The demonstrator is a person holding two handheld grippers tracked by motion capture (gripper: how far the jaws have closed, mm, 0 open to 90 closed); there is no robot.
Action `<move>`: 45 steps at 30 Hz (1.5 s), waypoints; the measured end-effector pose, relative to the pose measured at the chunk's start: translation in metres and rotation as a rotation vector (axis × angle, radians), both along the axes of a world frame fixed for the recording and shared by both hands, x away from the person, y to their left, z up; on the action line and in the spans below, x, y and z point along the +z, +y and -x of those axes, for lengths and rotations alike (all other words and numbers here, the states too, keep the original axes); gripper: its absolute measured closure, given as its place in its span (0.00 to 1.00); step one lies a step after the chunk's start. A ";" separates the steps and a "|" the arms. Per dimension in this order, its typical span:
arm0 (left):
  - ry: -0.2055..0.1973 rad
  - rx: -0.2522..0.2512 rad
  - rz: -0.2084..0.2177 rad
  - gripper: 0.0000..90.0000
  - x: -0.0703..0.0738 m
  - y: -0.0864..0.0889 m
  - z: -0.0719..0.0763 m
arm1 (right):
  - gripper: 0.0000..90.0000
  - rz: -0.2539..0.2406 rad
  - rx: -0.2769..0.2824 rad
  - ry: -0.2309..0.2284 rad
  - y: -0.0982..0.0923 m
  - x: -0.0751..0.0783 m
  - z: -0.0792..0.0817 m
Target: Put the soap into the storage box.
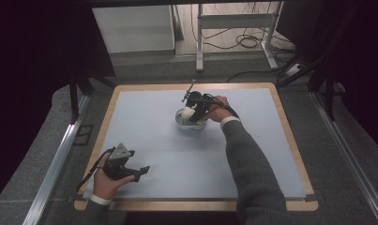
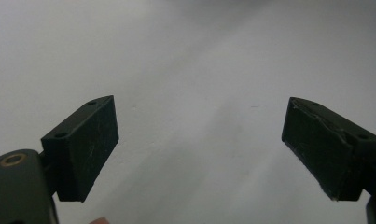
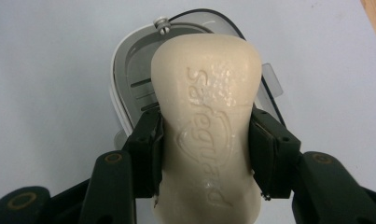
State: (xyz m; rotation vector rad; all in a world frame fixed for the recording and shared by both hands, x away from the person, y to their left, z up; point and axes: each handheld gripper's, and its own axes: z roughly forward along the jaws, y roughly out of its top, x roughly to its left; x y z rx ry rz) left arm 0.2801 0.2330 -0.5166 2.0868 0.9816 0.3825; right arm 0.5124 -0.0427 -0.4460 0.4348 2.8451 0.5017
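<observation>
The soap bar [image 3: 206, 126] is cream-coloured and waisted, with raised lettering on its upper face. It sits clamped between the two pads of my right gripper [image 3: 205, 151], which press on its narrow waist from either side. Its far end projects past the jaw tips and hangs over the soap dish [image 3: 129, 88], a pale tray with drain slots and a clear outer rim directly beyond and below the jaws.

I judge the bar rigid and fairly light, but waxy. The face looks slightly pitted near the far end, possibly damp, so slip is the main risk. The waist is the sensible hold: the flared ends either side resist sliding through. Too hard a squeeze could dent the soap.

In the high view the right gripper [image 1: 196, 110] is over the dish [image 1: 189, 123] near the far middle of the blue mat [image 1: 252, 154].

My left gripper [image 2: 199, 144] has its jaws spread wide with nothing between them, just above bare mat. In the high view it [image 1: 128, 168] sits near the front left corner, well apart from the dish.
</observation>
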 end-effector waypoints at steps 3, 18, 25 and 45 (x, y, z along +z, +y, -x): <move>0.001 -0.003 -0.001 0.13 0.000 0.000 0.000 | 0.55 0.010 0.042 -0.003 0.001 -0.004 -0.002; 0.002 -0.004 0.000 0.13 0.000 -0.001 0.000 | 0.47 -0.085 -0.032 0.006 -0.003 0.004 0.003; 0.003 -0.002 0.006 0.13 0.001 0.000 -0.001 | 0.39 -0.193 -0.093 -0.009 -0.015 0.013 0.015; -0.012 0.015 0.019 0.13 0.004 0.004 0.003 | 0.34 -0.313 -0.220 -0.100 -0.089 0.013 0.079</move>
